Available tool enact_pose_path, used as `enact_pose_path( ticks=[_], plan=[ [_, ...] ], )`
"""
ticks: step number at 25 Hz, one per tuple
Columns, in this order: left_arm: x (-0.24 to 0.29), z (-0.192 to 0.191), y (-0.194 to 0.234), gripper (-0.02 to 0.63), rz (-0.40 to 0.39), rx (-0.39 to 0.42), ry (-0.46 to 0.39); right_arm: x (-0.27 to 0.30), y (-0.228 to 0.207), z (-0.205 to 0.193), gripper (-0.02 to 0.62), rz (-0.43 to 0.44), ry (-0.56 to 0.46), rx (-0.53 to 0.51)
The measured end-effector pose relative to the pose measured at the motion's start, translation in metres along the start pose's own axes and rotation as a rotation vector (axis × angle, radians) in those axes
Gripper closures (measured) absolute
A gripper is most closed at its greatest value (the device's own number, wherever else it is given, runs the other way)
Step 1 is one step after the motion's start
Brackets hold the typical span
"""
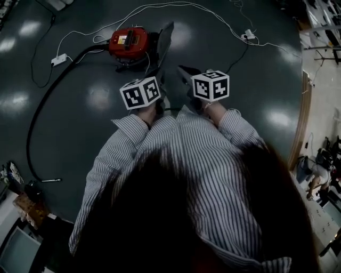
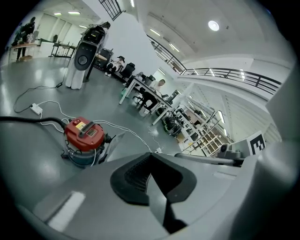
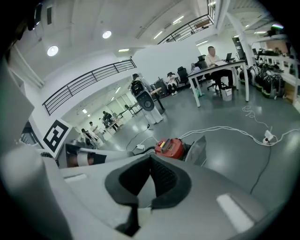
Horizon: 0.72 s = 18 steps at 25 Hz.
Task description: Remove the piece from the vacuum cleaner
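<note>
The vacuum cleaner (image 1: 128, 42) is a small canister with a red top, standing on the dark floor ahead of me. A black hose (image 1: 40, 114) curves away from it to the left. A flat grey piece (image 1: 164, 41) leans up at its right side. The canister also shows in the left gripper view (image 2: 84, 134) and in the right gripper view (image 3: 170, 148), where the grey piece (image 3: 197, 149) stands beside it. My left gripper (image 1: 159, 78) and right gripper (image 1: 187, 72) are held side by side, short of the vacuum and touching nothing. Both are shut and empty.
White cables (image 1: 176, 6) and power strips (image 1: 58, 59) lie on the floor around the vacuum. A tall white and black machine (image 2: 84, 56) stands farther off. People sit at desks (image 3: 220, 70) in the background. Boxes and clutter (image 1: 26, 205) sit near my left side.
</note>
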<state>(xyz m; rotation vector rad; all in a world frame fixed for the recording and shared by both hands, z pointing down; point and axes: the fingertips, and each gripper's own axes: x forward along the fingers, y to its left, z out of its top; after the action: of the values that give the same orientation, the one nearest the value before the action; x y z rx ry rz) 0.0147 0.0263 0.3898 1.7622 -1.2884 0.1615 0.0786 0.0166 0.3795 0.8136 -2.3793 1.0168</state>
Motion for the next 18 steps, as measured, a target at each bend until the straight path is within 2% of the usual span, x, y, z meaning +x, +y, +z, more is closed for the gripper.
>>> enact_pose_path(
  ticks=[3,6,12,18],
  plan=[
    [0.012,0.037,0.018,0.6,-0.014,0.014,0.007,0.029,-0.002,0.035,0.594,-0.021,-0.03,-0.002],
    [0.021,0.055,0.034,0.6,-0.015,0.031,0.022,0.052,-0.002,0.051,0.594,-0.031,-0.036,0.013],
    [0.041,0.062,0.054,0.6,-0.018,-0.02,0.05,0.08,-0.007,0.051,0.594,-0.009,0.048,0.016],
    [0.061,0.071,0.07,0.6,0.032,-0.039,0.049,0.102,-0.023,0.051,0.594,0.005,0.142,0.022]
  ],
)
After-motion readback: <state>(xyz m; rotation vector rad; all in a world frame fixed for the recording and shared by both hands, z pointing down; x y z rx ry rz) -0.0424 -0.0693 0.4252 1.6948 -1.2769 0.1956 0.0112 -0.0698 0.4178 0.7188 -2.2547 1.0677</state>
